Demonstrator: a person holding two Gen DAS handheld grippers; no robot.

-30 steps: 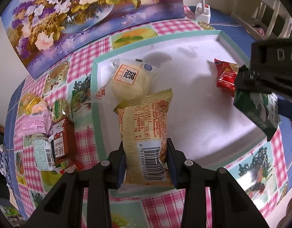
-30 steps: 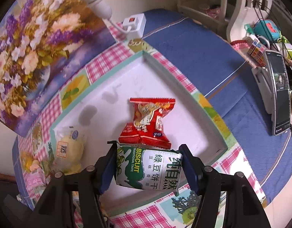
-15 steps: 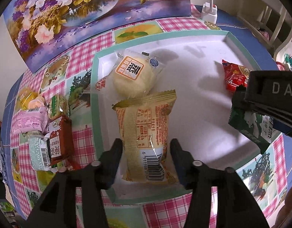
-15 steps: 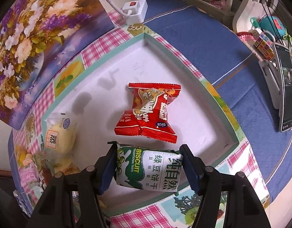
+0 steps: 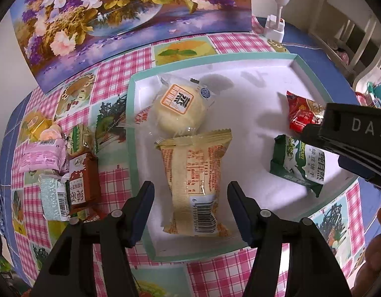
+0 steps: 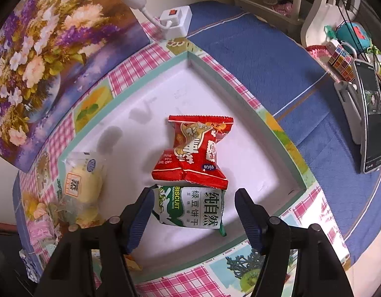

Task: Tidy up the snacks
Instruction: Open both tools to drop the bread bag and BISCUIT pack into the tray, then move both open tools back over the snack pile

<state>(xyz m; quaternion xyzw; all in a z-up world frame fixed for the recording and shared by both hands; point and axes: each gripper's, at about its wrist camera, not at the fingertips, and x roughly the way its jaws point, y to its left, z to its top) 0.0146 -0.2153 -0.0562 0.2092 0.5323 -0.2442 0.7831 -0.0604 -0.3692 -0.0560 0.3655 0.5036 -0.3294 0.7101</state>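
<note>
- Left gripper (image 5: pixel 190 210) has its jaws opening; the yellow snack packet (image 5: pixel 194 185) lies between them on the tray floor, and the pads do not press it.
- Right gripper (image 6: pixel 191 212) also has its jaws opening; the green biscuit packet (image 6: pixel 190 209) sits between the pads, and I cannot tell if the left pad touches it.
- Just behind the biscuit packet lies the red snack packet (image 6: pixel 195 152), touching it.
- Behind the yellow packet lies a round bun in clear wrap (image 5: pixel 180 109), overlapping its far end.
- All four lie inside the white tray (image 5: pixel 130 133) with a teal rim.
- Left of the tray, more small snacks (image 5: pixel 59 170) are heaped on the checked tablecloth (image 5: pixel 116 74).
- Farthest, a flower painting (image 5: pixel 116 12) leans on the wall.
</note>
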